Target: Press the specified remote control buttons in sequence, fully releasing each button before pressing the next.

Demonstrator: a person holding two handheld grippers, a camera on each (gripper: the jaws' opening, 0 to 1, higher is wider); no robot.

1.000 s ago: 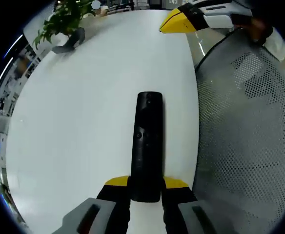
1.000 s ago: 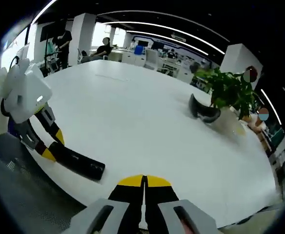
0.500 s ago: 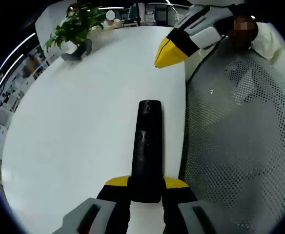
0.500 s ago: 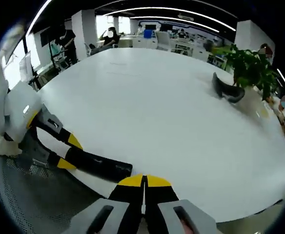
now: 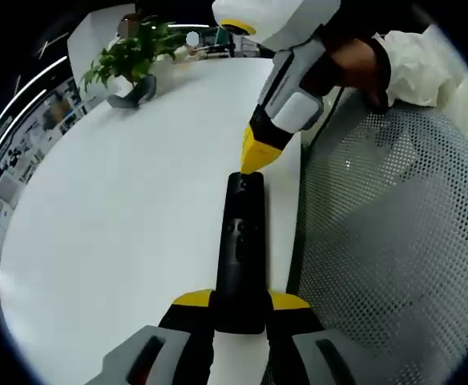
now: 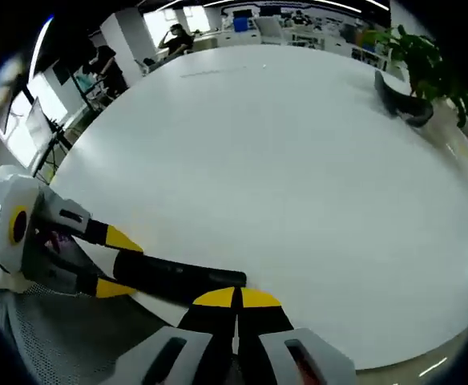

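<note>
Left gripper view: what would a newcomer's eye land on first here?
The black remote, clamped at its near end by the left gripper and pointing out over the white table. Next, the right gripper coming down from the top, its yellow tips shut and at the remote's far end. A potted plant stands at the table's far edge, and grey mesh lies to the right.

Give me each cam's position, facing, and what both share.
Left gripper view: rides the left gripper, looking along the remote it clamps, across the white table toward a plant; the right gripper and the person's hand come in from above.
Right gripper view: rides the right gripper, tips together, just over the remote's end, facing across the table; the left gripper shows at left.
Shared: remote, table, plant, both grippers.
</note>
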